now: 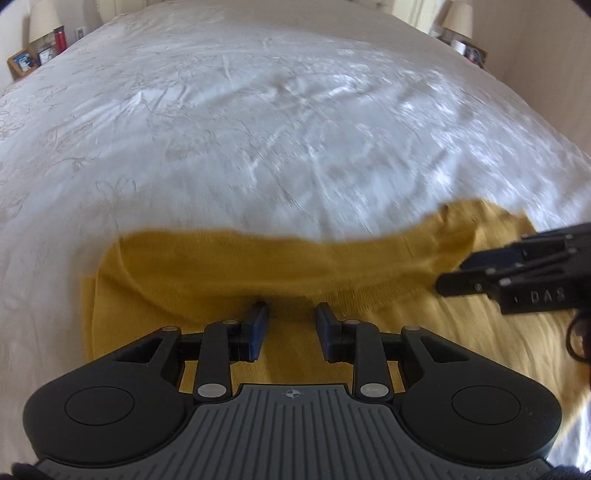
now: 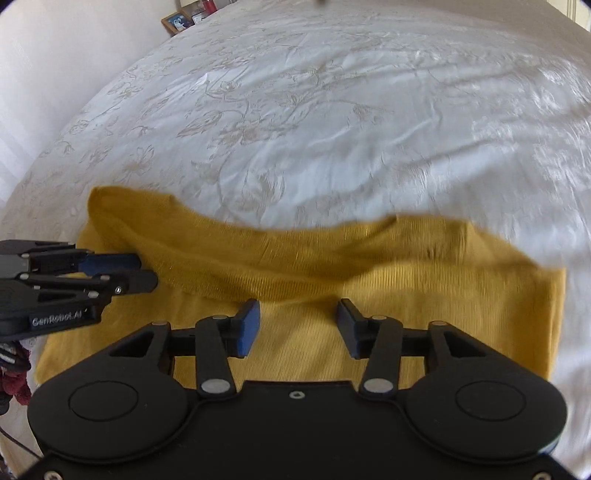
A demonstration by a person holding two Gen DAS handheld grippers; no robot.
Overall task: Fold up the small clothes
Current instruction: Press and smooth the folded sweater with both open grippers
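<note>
White floral bedspread (image 1: pixel 258 129) ahead of spread fingers (image 1: pixel 258 325); mustard knit garment (image 2: pixel 406 288) beneath; framed photo (image 2: pixel 178 22) far beyond. Both grippers spread.

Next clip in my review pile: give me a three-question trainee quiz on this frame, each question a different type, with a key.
1. True or false: the left gripper is clamped shut on the mustard garment.
2. Multiple choice: what does the garment lie on? A) a wooden table B) a white floral bedspread C) a tiled floor
3. Fill in: in the right wrist view, the right gripper has its jaws ____ above the fabric.

Key:
1. False. Its blue pads stand apart, with fabric visible between them.
2. B.
3. Open.
</note>
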